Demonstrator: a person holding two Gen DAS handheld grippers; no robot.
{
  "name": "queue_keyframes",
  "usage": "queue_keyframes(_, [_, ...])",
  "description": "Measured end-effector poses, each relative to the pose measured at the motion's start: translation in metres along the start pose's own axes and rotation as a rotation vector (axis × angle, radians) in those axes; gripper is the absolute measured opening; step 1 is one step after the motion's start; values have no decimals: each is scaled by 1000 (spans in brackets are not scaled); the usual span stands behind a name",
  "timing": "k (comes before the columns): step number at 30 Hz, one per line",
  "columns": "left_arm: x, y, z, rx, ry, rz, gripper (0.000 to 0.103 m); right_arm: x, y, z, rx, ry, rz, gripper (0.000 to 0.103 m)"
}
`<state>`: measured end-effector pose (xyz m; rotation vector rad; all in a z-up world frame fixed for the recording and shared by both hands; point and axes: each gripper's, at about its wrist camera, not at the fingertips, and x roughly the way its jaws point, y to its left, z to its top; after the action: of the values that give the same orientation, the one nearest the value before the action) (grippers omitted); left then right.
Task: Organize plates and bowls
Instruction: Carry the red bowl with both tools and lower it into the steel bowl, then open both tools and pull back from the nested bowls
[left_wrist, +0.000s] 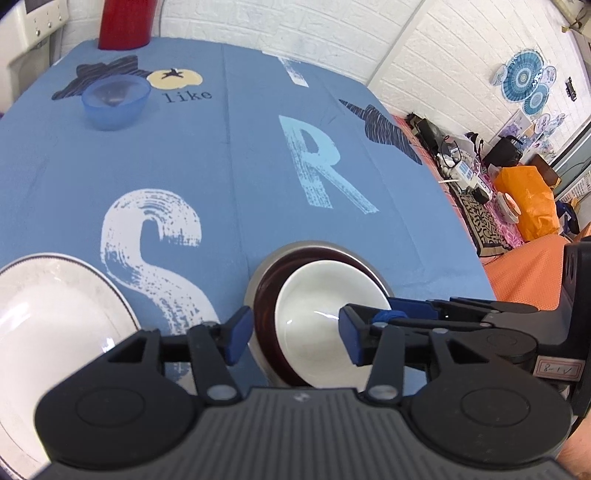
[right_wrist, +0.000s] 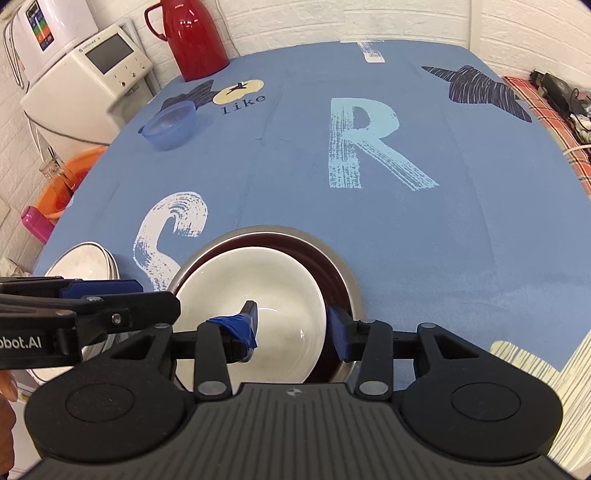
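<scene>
Three bowls sit nested near the table's front edge: a white bowl (left_wrist: 317, 291) (right_wrist: 258, 280) inside a dark brown bowl (left_wrist: 266, 299) (right_wrist: 330, 267), inside a steel bowl (left_wrist: 317, 245) (right_wrist: 277, 229). My left gripper (left_wrist: 295, 338) is open. One of its fingers is outside the steel rim and the other is over the white bowl. My right gripper (right_wrist: 291, 332) is open too, straddling the white bowl's right wall. It enters the left wrist view from the right (left_wrist: 391, 314). The left gripper (right_wrist: 162, 306) shows at the left of the right wrist view.
A stack of white plates (left_wrist: 55, 314) (right_wrist: 85, 262) stands left of the bowls. A translucent blue bowl (left_wrist: 114, 99) (right_wrist: 170, 123) sits far back left, with a red jug (left_wrist: 125, 22) (right_wrist: 195, 37) behind it. The blue printed tablecloth (left_wrist: 258, 147) covers the table. Clutter lies beyond its right edge.
</scene>
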<state>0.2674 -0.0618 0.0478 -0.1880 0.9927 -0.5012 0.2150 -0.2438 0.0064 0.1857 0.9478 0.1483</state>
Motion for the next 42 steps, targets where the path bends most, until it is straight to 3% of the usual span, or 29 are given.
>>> queue_keyframes(5, [-12,-2,-3,19,-35,2,52,-13,-8,-5,77,-8,45,27])
queue_keyframes(9, [-19,-2,-6,32,-65,29,54,-28,-10,-16,185,-18,24,27])
queue_keyframes(12, [-25,0,-10,39,-88,55,55,-41,-11,-33,244,-57,71,28])
queue_keyframes(16, [-34,1,-17,56,-130,84,57,-53,-4,-62,225,-138,90,28])
queue_keyframes(19, [-42,-1,-26,79,-167,118,58,-56,0,-84,248,-150,117,29])
queue_keyframes(24, [-68,7,-52,59,-241,144,62,-65,12,-129,308,-255,78,30])
queue_keyframes(27, [-86,14,-75,39,-310,207,62,-63,17,-151,350,-298,25,30])
queue_keyframes(30, [-96,16,-91,52,-343,264,62,-60,18,-157,313,-281,-15,31])
queue_keyframes(33, [-105,16,-99,47,-351,254,63,-61,15,-161,320,-299,-39,31])
queue_keyframes(42, [-93,12,-91,96,-340,277,65,-39,13,-161,343,-280,4,32])
